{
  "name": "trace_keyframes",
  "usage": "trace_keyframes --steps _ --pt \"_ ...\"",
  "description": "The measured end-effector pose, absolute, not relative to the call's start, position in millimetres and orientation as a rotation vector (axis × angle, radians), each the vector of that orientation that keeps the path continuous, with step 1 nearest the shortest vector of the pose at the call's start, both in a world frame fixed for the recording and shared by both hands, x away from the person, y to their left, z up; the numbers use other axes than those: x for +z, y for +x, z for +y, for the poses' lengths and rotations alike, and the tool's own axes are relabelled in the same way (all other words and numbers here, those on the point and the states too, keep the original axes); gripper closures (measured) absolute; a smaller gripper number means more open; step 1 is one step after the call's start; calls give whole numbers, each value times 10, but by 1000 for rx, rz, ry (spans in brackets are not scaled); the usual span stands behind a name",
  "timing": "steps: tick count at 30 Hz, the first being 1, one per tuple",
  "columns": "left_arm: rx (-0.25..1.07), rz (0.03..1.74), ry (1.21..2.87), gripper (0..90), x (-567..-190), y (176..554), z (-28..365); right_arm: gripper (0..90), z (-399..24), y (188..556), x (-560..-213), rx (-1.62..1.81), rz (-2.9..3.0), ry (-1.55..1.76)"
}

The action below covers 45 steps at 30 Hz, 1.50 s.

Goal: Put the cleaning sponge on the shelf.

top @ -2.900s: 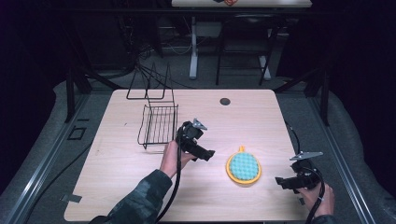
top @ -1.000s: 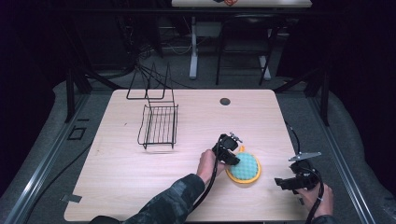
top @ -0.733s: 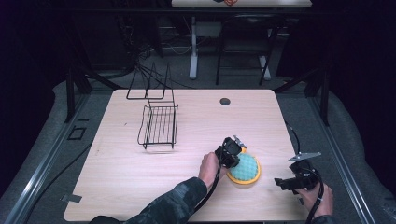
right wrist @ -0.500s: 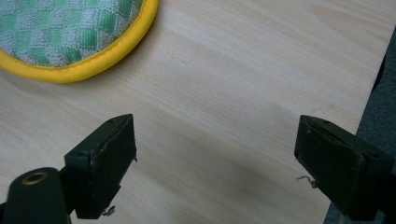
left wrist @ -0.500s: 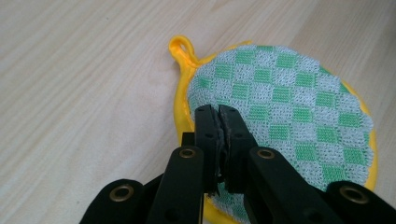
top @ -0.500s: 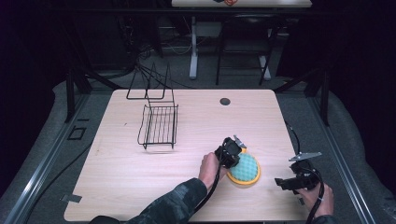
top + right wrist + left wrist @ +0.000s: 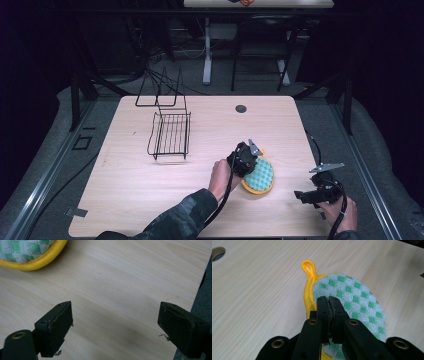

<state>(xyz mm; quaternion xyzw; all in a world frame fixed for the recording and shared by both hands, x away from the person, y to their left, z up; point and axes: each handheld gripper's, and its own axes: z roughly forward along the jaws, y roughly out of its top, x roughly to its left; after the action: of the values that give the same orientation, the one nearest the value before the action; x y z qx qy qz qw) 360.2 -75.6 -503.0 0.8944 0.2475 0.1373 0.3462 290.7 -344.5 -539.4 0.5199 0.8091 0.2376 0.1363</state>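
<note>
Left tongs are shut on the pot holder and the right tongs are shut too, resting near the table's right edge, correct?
Not quite: the right tongs are open, jaws wide apart in the right gripper view. The left tongs are shut on the pot holder, and the right does sit near the table's right edge.

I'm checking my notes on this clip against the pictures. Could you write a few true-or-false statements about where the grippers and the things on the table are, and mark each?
1. The left hand-held gripper has its jaws closed over the round green-checked pot holder with yellow trim. True.
2. The right hand-held gripper is shut. False: its jaws stand wide apart over bare wood.
3. The pot holder lies inside the black wire rack. False: it lies on the wooden table, well to the right of the rack.
4. The pot holder has a yellow hanging loop at its edge. True.
5. The right hand-held gripper is touching the pot holder. False: it sits apart from it, near the table's right edge.
</note>
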Motion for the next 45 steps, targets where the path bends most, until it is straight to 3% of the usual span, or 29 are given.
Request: trace_keyframes --steps 45 --pt "423 613 2239 881 -4519 3564 -154 122 -3456 2906 -5387 682 2336 1509"
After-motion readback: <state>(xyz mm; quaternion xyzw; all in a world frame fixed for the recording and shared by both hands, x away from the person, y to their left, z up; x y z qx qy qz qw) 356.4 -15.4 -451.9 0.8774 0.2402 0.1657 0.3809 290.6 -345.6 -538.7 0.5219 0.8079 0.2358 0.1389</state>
